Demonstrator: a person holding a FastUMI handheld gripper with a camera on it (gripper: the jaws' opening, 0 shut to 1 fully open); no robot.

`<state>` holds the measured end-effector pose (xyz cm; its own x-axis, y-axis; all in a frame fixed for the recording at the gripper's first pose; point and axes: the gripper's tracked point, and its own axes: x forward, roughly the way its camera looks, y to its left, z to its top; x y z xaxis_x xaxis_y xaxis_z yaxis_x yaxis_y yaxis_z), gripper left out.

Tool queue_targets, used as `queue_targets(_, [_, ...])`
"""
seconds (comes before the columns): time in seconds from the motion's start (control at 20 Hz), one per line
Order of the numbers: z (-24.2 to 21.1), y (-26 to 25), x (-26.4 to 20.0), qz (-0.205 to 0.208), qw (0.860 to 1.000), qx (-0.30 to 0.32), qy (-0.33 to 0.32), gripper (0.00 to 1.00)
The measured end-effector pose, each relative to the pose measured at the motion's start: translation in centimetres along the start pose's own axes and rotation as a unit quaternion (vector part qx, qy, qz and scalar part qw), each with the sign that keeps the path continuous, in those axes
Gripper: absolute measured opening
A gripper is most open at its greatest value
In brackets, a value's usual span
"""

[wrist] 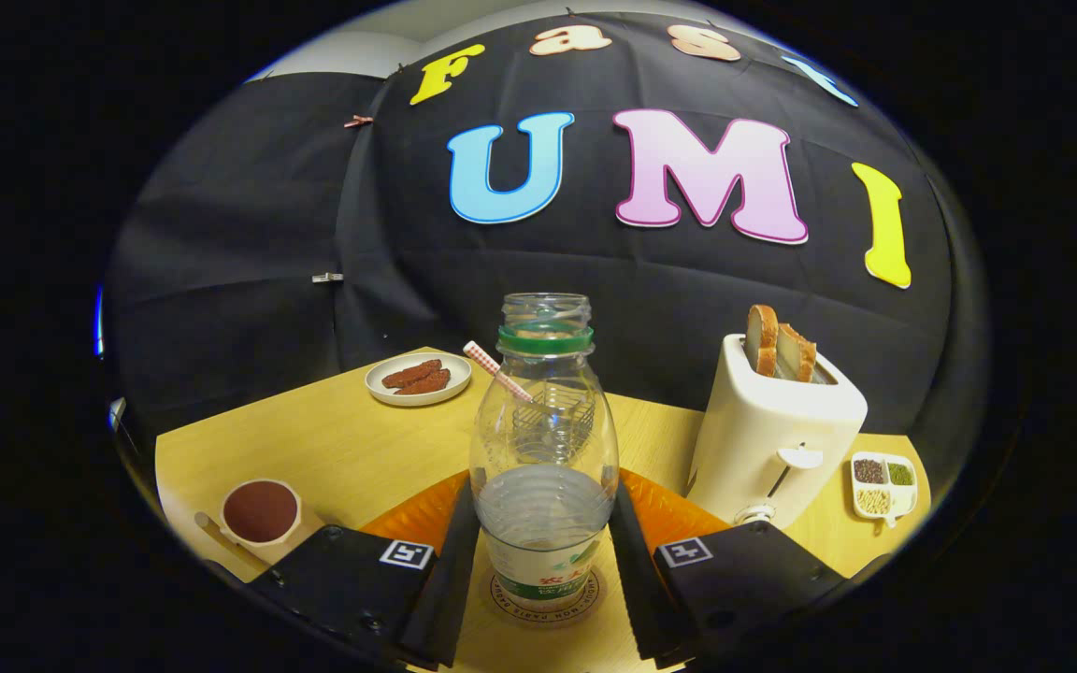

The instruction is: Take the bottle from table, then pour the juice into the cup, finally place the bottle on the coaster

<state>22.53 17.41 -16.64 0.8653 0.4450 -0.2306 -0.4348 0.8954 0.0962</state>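
Bottle [544,467] upright on coaster [544,598], mouth up, gripper [544,551] fingers flanking it, contact unclear

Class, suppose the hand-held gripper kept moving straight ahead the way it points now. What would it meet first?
The bottle: it already stands between the fingers of the hand-held gripper, on the coaster. Whether both fingers press on it is unclear. Beyond it, probably the glass with the straw.
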Motion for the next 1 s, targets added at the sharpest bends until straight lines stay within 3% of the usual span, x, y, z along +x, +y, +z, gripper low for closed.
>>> queue_targets(0.9, [-0.2, -0.4, -0.8, -0.002, 1.000, -0.006, -0.001, 0.79])
queue_targets(1.0, [-0.2, -0.5, -0.7, -0.003, 1.000, -0.006, -0.001, 0.96])
